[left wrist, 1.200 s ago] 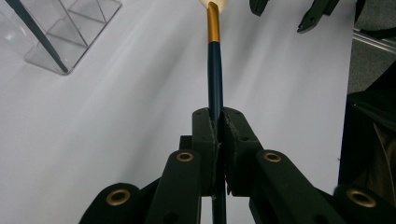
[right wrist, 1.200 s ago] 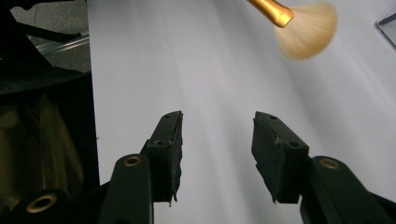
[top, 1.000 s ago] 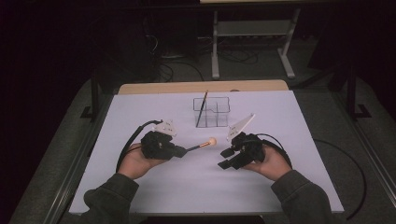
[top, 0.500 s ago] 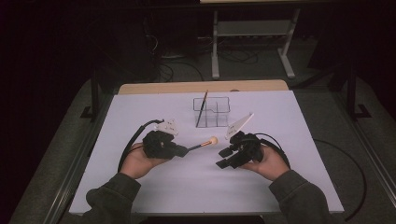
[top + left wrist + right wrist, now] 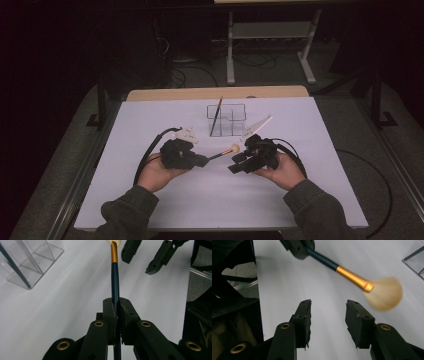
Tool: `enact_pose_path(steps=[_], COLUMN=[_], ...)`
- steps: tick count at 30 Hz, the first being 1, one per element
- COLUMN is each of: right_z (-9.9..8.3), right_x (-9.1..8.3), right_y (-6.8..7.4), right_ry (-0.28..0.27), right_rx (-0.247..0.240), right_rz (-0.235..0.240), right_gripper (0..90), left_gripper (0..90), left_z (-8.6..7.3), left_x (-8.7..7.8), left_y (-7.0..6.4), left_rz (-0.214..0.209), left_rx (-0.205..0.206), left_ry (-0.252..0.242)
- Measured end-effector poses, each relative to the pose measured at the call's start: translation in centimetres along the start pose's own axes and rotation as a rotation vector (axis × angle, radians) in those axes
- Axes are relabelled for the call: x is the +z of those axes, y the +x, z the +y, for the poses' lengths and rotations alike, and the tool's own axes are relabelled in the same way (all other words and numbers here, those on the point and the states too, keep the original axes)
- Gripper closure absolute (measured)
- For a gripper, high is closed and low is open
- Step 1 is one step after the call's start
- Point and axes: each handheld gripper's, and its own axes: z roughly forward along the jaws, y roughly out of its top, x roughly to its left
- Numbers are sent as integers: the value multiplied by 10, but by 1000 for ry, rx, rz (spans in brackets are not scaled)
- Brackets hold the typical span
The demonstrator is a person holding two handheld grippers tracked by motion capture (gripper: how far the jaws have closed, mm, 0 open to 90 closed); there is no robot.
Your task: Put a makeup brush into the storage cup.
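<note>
A makeup brush (image 5: 223, 152) with a dark blue handle, gold ferrule and tan bristles is held level above the white table. My left gripper (image 5: 202, 161) is shut on its handle (image 5: 115, 272), and the bristles point to the right. My right gripper (image 5: 235, 165) stands open just right of the brush head, holding nothing. In the right gripper view the bristles (image 5: 384, 293) hover just beyond the open right gripper (image 5: 328, 303), off to its right. The left gripper (image 5: 116, 305) clamps the handle near its middle.
A clear acrylic organizer (image 5: 235, 117) stands at the back centre of the white tabletop (image 5: 150, 120), with a thin dark stick (image 5: 216, 116) leaning in it. Black cables loop out from both grippers. A wooden strip (image 5: 200, 93) borders the far edge.
The left gripper has eased slightly right with the brush, and the right gripper has drifted slightly left, so the two are closer together.
</note>
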Motion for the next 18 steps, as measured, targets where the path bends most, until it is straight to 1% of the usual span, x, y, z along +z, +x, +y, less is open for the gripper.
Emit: enact_pose_path(steps=[1,2,3,5,7,8,9,10,11,12,14,16,18], right_z=[1,1,2,2,3,4,4,4,6,6,8,9,11], right_x=[0,0,0,0,-1,-1,-1,-2,-4,-4,-6,-8,-9], right_y=[-1,-1,-2,-2,-2,-3,-3,-2,-2,-2,-1,0,1], right_ry=[-5,-5,-8,-12,-14,-21,-21,-31,-49,-49,-65,-76,-83], right_rx=[14,14,24,23,32,27,27,33,32,32,29,15,10], right_rz=[2,2,5,6,2,-10,-10,-13,-17,-17,-26,-37,-49], right_gripper=[537,537,535,536,549,567,567,578,593,593,605,627,653], left_gripper=[839,839,839,839,838,838,838,839,838,838,836,837,837], left_z=[1,1,2,3,4,4,5,5,5,6,6,7,7], left_x=[1,2,3,4,4,4,4,5,5,6,8,10,12], left_y=[-1,-1,-2,-2,-3,-3,-3,-3,-3,-4,-4,-4,-4], left_rz=[-3,-6,-4,-6,-2,-2,-2,0,-1,0,-8,-4,0], left_rx=[0,7,11,2,8,7,3,9,0,3,1,-1,9], left_ry=[0,3,1,-5,-6,-6,-8,-8,-6,-1,2,14,27])
